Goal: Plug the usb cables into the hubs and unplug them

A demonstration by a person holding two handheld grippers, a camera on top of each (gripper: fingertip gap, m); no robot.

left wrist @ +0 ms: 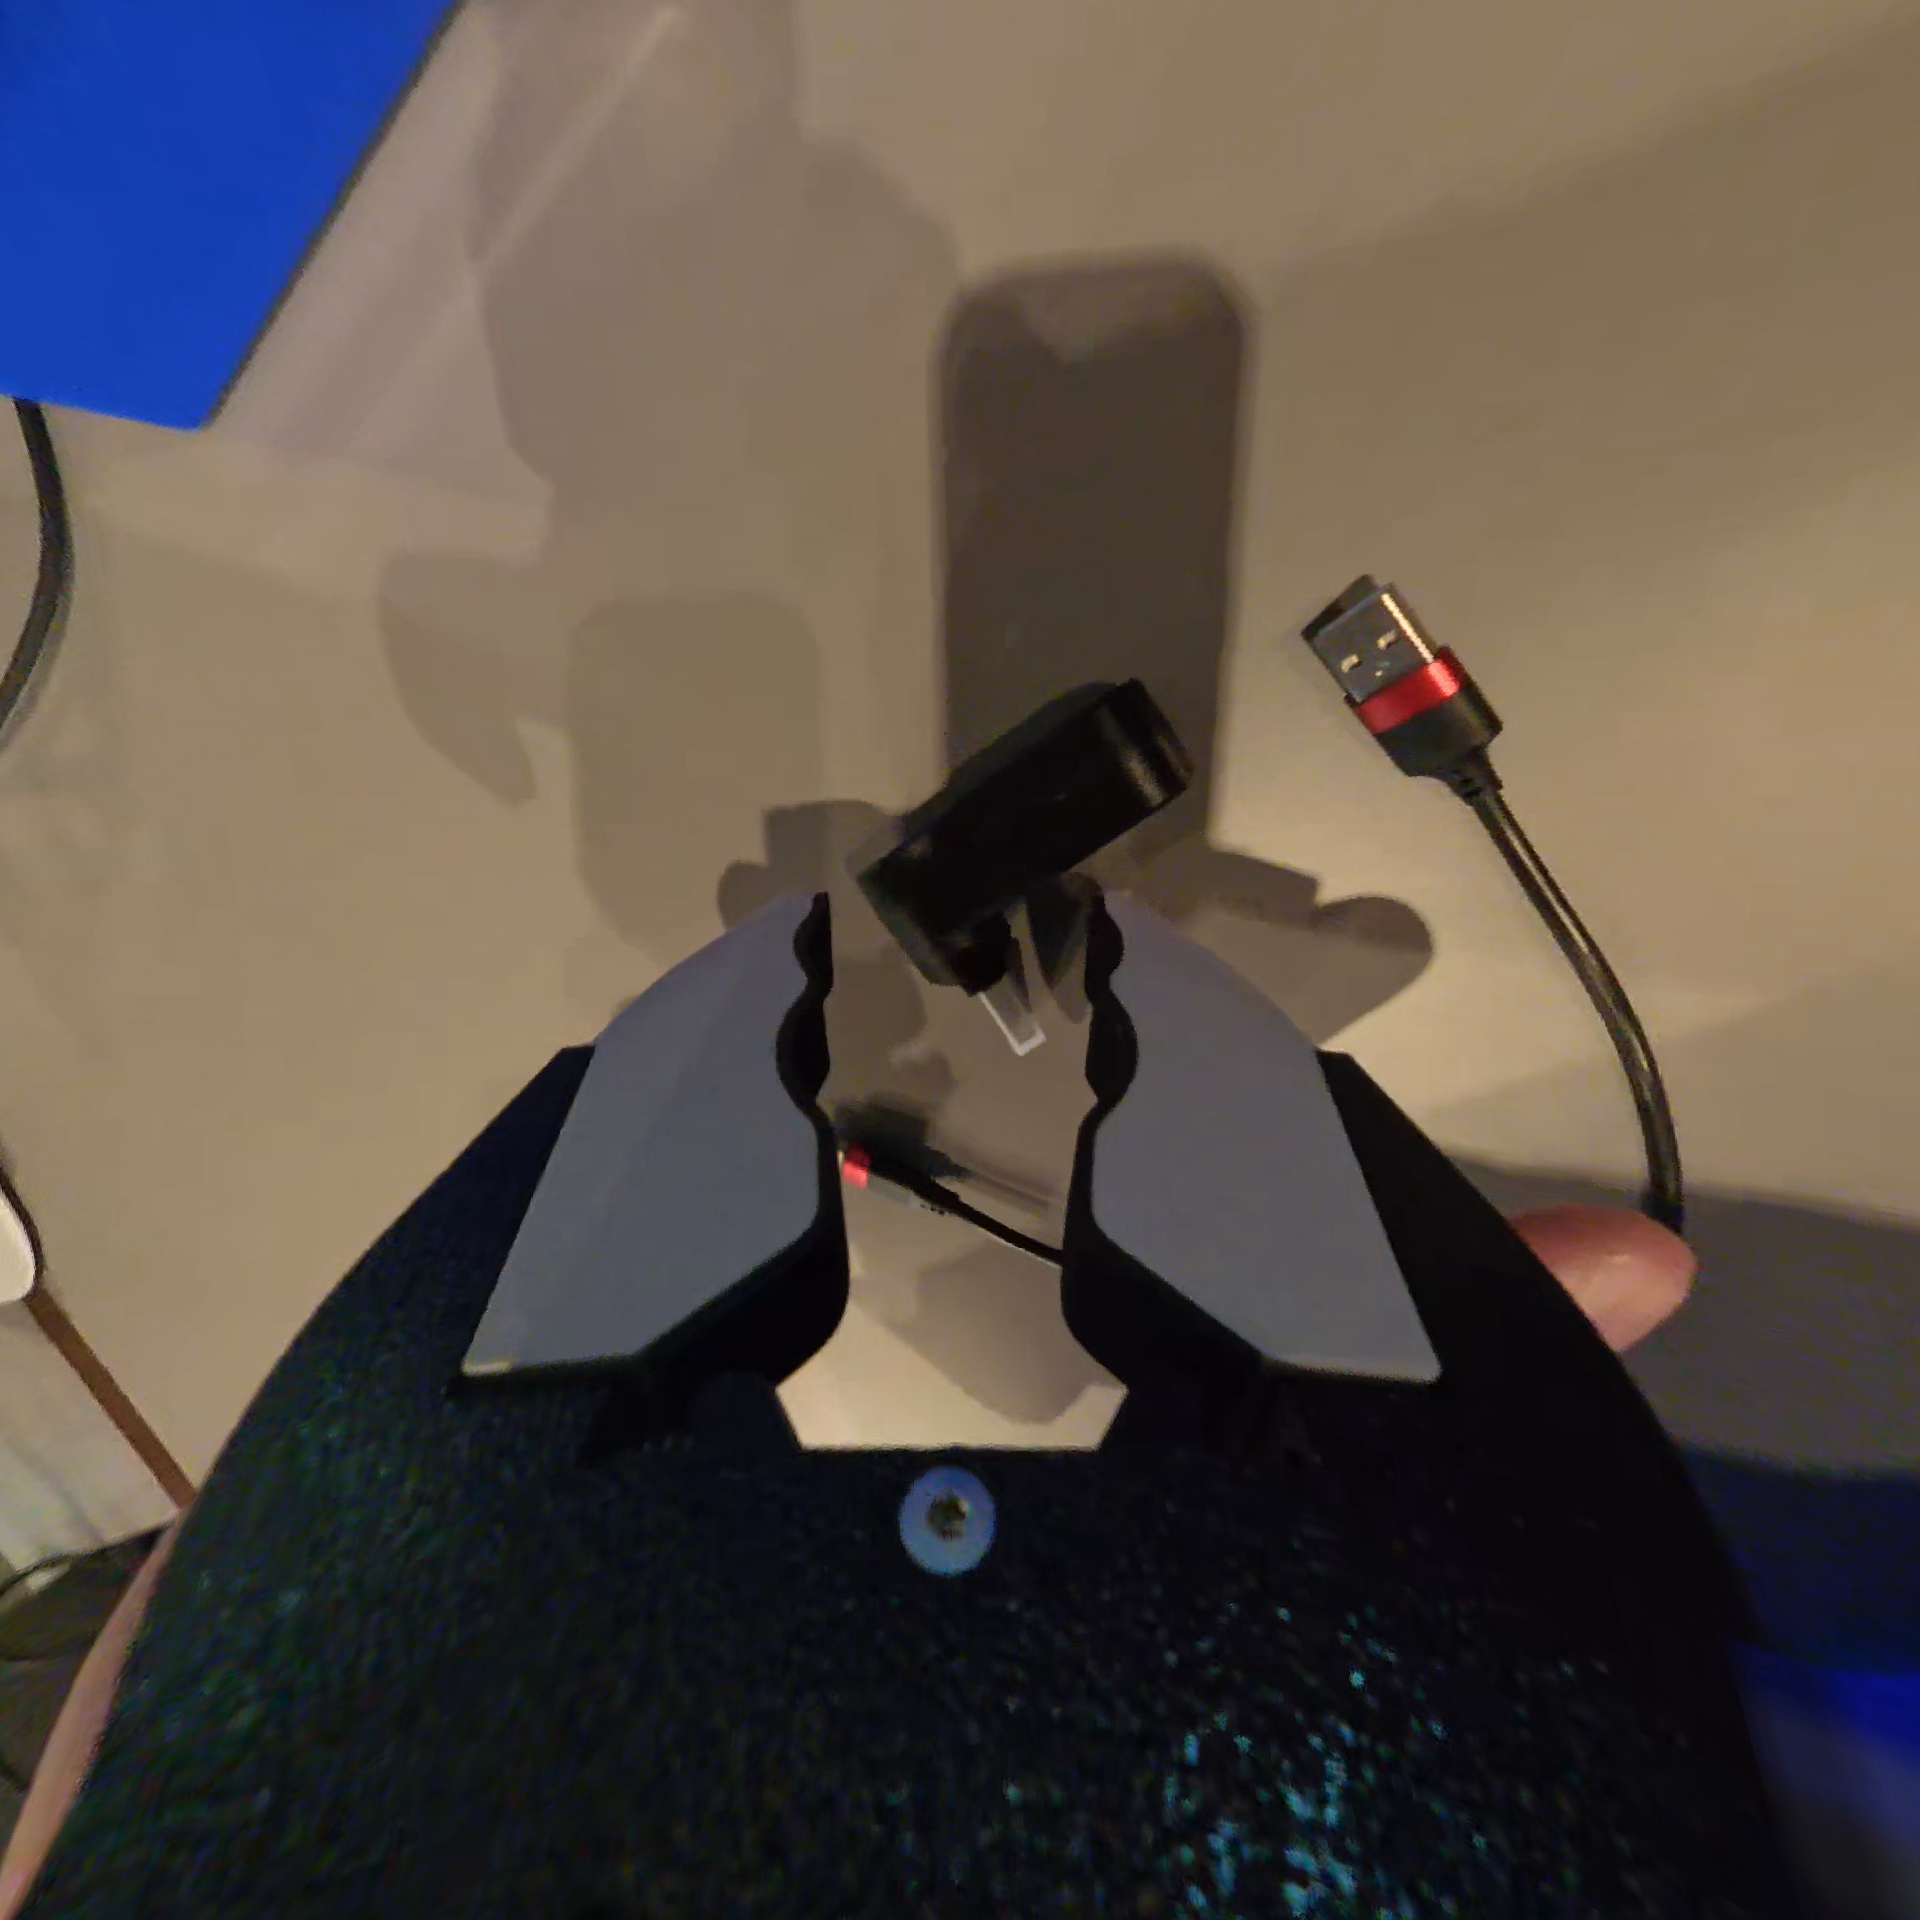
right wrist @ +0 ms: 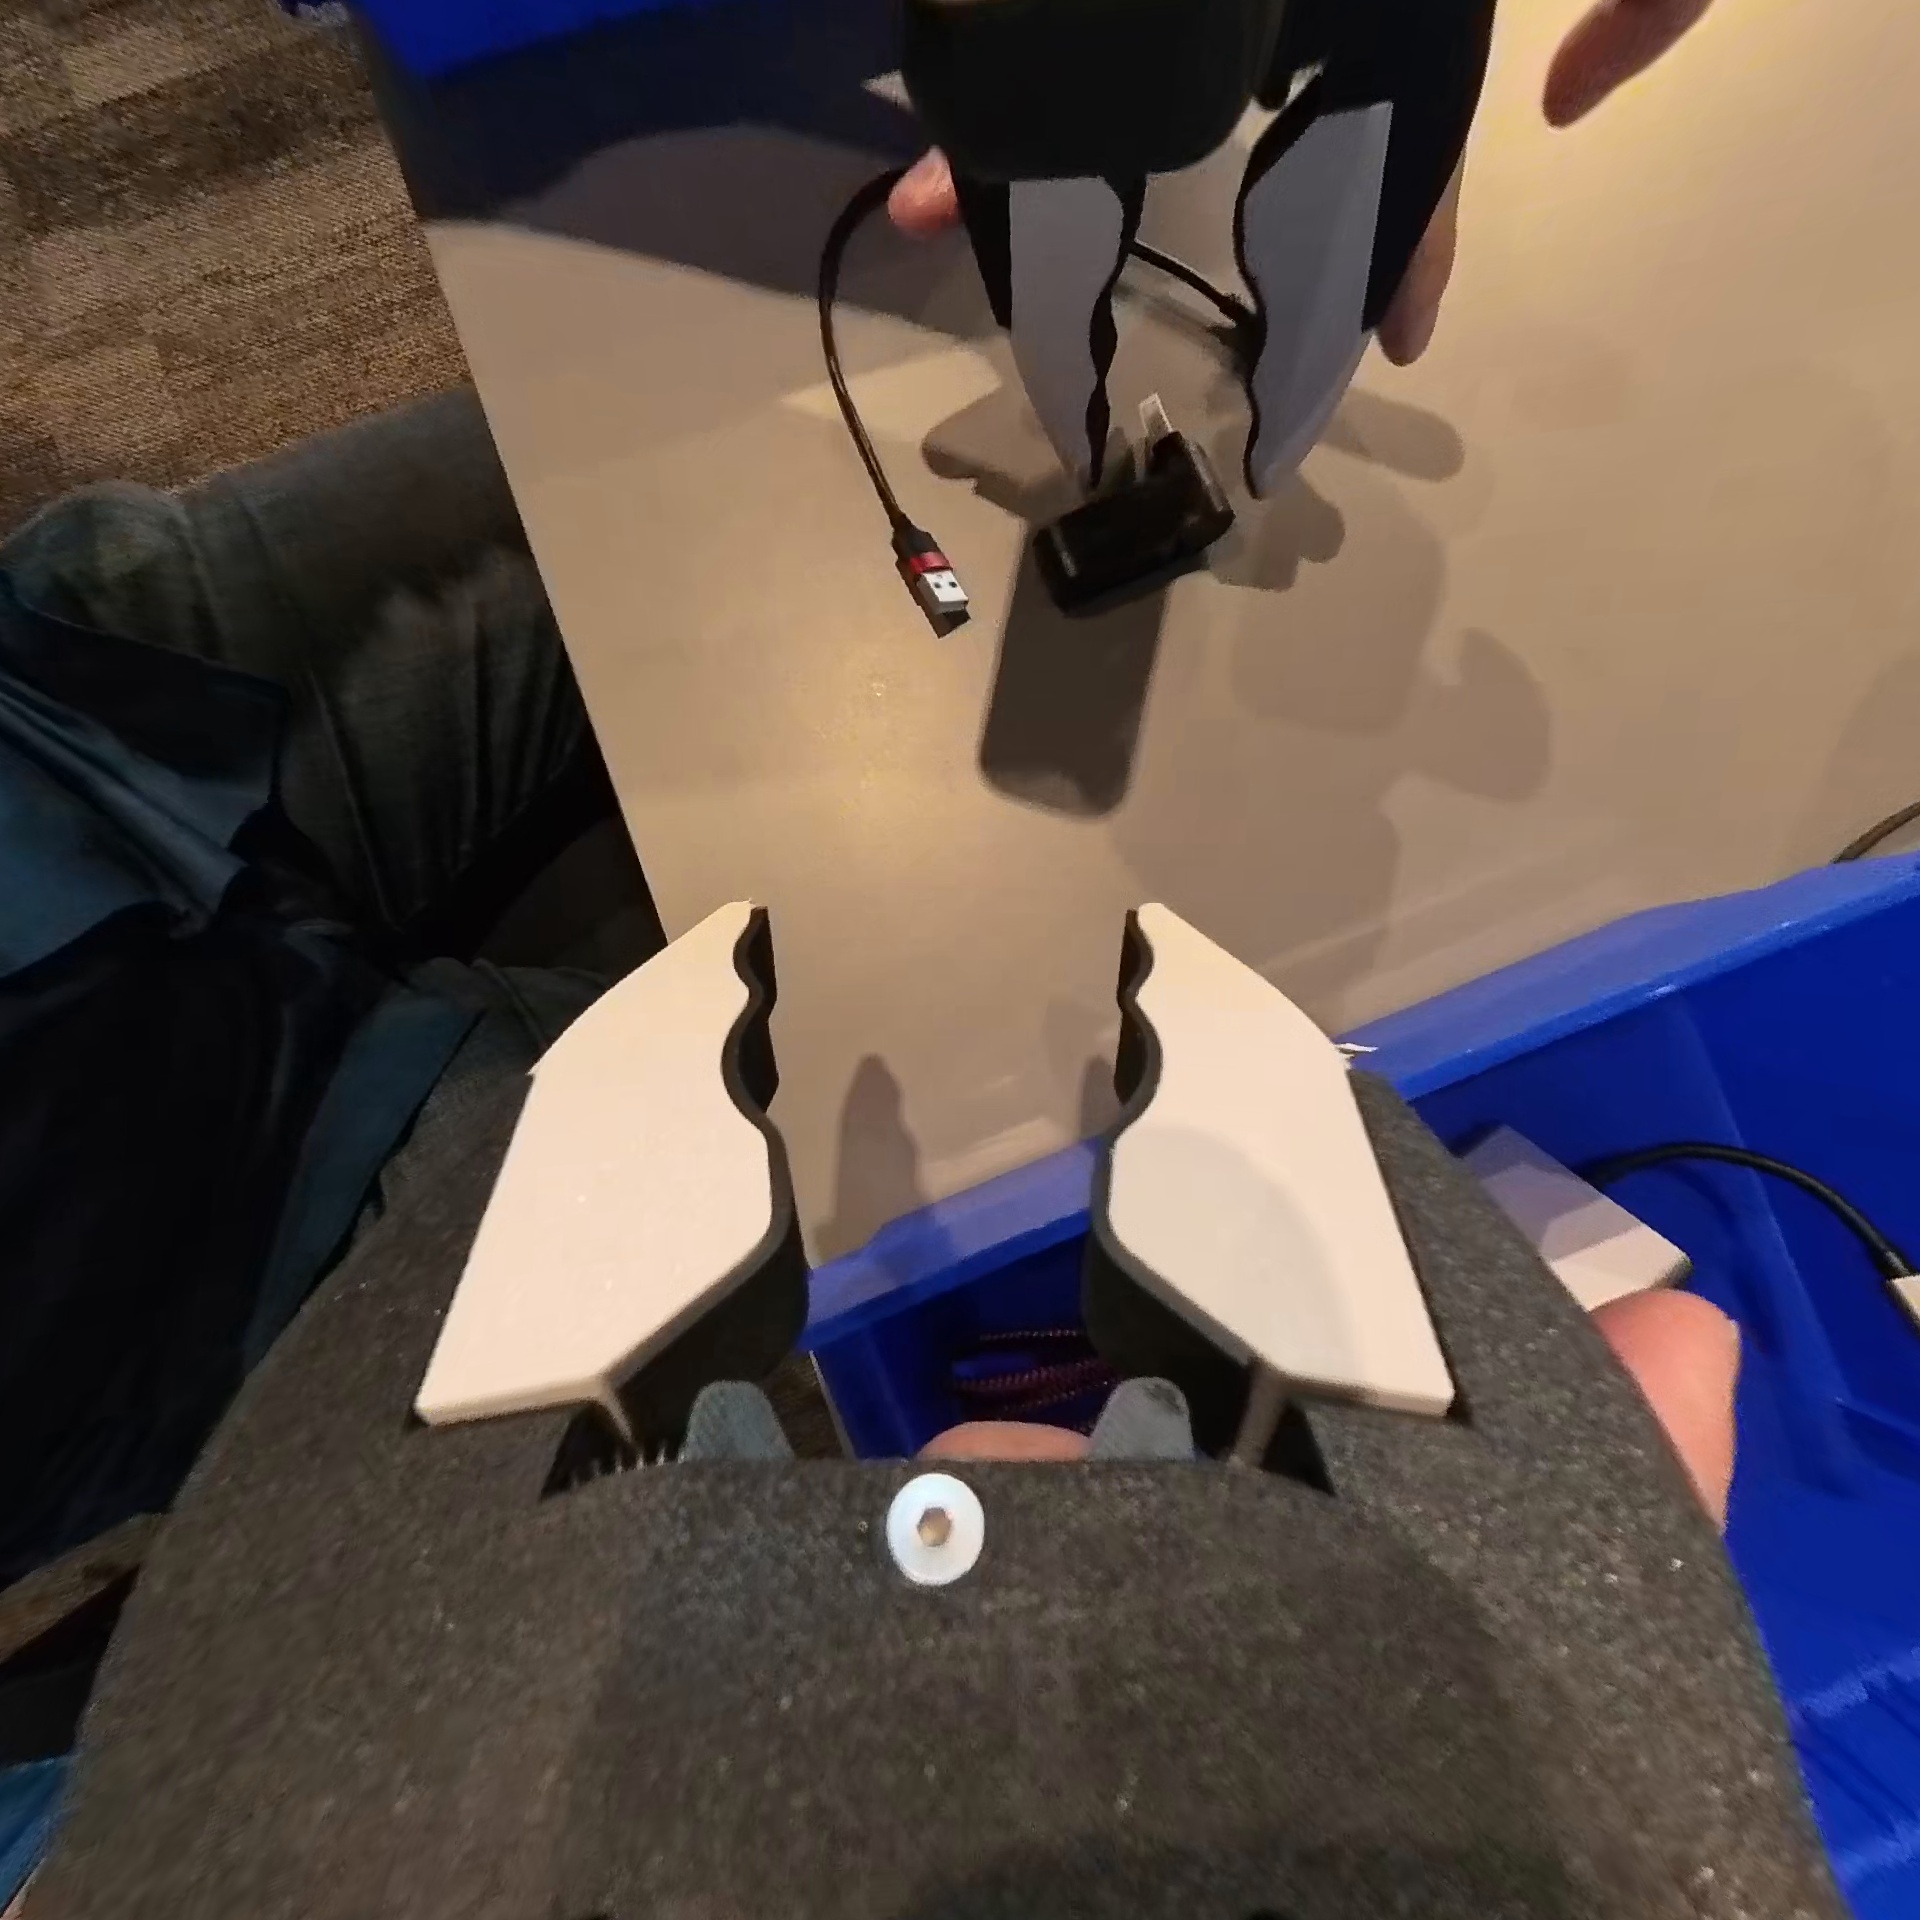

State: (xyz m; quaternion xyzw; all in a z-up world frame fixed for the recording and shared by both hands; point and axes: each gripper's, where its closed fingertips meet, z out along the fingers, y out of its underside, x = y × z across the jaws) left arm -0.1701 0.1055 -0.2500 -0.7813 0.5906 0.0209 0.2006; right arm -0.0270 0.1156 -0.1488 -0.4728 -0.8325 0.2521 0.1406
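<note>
A small black USB hub hangs tilted and blurred just past my left gripper's tips, its metal plug in the gap between the jaws. The jaws stand apart and do not clamp it. Its shadow lies apart from it on the table. In the right wrist view the hub sits under the left gripper. A black USB cable with a red-banded plug curves up from the hand's thumb; the plug also shows in the right wrist view. Its other end shows below the jaws. My right gripper is open and empty.
The pale table ends at a straight edge on the left, with a person's dark clothing beyond. A blue bin holding cables lies under my right gripper. Another blue bin and a black cable are at far left. There is about 20 cm between the tips of the two grippers.
</note>
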